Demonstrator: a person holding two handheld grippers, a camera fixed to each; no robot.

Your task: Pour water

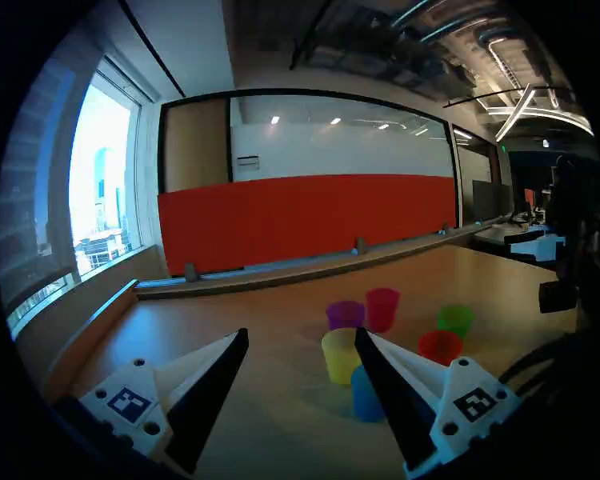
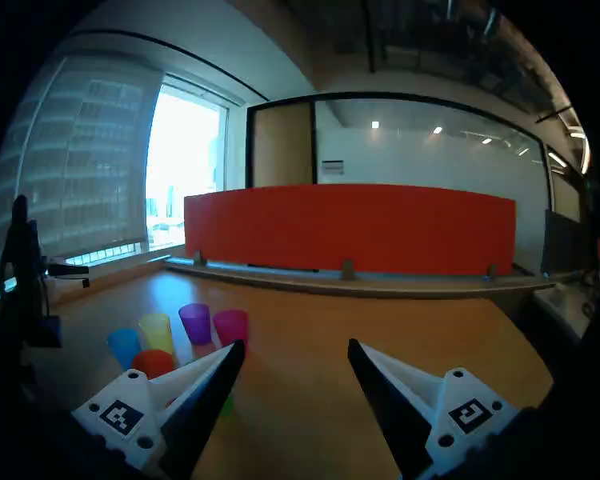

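Left gripper view: how are the left tongs (image 1: 300, 332) seen?

They are seen spread wide above the wooden desk (image 1: 284, 424), with nothing gripped.

And where are the cups found?

Six are clustered on the desk just ahead. A yellow cup (image 1: 338, 356) and a blue cup (image 1: 364, 396) are partly hidden by the finger on the picture's right. A purple cup (image 1: 345, 314) and a pink cup (image 1: 382, 309) are set behind them, and a red cup (image 1: 440, 346) and a green cup (image 1: 455, 319) stand further right.

What is shown in the right gripper view?

The right tongs (image 2: 294, 344) are likewise held apart and empty. The same cluster is seen to their left, with the green cup mostly covered by the near finger. An orange partition (image 2: 348, 228) is seen along the desk's far edge.
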